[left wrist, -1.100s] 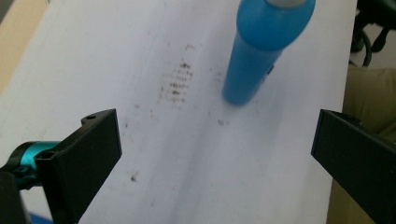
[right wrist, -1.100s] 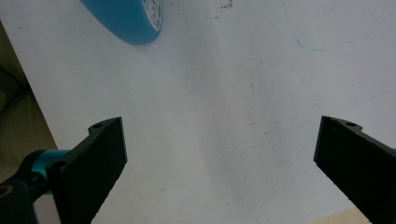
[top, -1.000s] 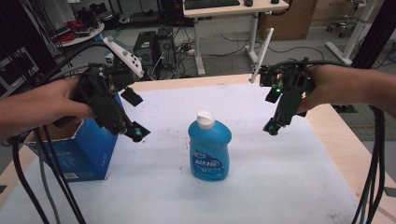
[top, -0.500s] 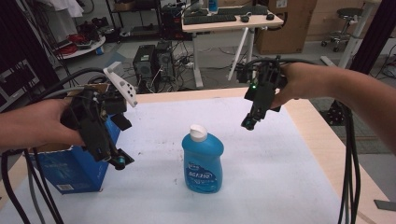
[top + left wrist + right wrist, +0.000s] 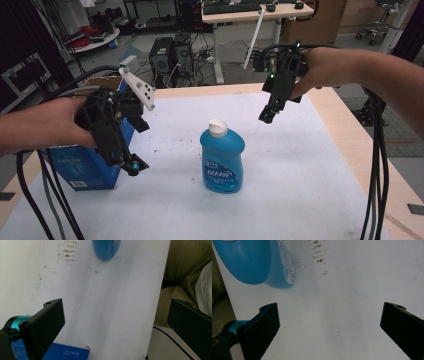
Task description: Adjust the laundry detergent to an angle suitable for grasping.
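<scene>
Both claws rose; bottle (image 5: 222, 157) stands between, below them.

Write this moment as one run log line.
left hand-held gripper: open, by blue cardboard box | right hand-held gripper: open, raised | blue plastic bottle: upright, untouched

Both tools (image 5: 131, 165) (image 5: 266, 117) wide open, aloft

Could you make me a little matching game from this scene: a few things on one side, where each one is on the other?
Things:
1. blue plastic bottle with a white cap
2. blue cardboard box
3. left gripper
4. right gripper

Places:
A. at the table's left edge
B. held above the table's far right part
C. standing mid-table
D. held just beside the box

Pairs: 1-C, 2-A, 3-D, 4-B
</scene>
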Demonstrator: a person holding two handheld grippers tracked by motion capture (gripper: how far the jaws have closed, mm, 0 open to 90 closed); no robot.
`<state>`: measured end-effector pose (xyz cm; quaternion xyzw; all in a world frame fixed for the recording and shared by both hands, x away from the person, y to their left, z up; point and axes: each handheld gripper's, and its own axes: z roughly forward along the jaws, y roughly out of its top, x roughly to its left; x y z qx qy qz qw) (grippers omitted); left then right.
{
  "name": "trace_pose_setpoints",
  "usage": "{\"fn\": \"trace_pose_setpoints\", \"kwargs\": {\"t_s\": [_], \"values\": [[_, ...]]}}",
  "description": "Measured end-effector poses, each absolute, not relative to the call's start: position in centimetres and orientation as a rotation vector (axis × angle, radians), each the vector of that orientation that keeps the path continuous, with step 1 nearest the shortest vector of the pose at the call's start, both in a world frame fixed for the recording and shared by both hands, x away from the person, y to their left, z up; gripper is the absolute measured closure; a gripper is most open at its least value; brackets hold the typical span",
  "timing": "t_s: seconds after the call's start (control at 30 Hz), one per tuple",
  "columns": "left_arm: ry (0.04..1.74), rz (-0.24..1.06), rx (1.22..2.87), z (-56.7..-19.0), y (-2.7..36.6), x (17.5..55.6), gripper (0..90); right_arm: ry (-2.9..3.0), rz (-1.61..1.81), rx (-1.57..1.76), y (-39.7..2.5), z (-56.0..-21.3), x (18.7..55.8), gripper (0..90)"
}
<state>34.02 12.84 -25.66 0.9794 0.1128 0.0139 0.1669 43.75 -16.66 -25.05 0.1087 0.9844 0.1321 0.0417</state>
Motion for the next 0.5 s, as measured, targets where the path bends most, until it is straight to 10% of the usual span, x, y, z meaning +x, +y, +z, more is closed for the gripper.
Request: {"fn": "trace_pose_setpoints", "kwargs": {"t_s": [0.5], "values": [[0.314,0.043,2.783,-25.96,12.88,33.91,1.6,3.007,0.388,0.325,-16.57,-24.91,43.25,1.6]]}}
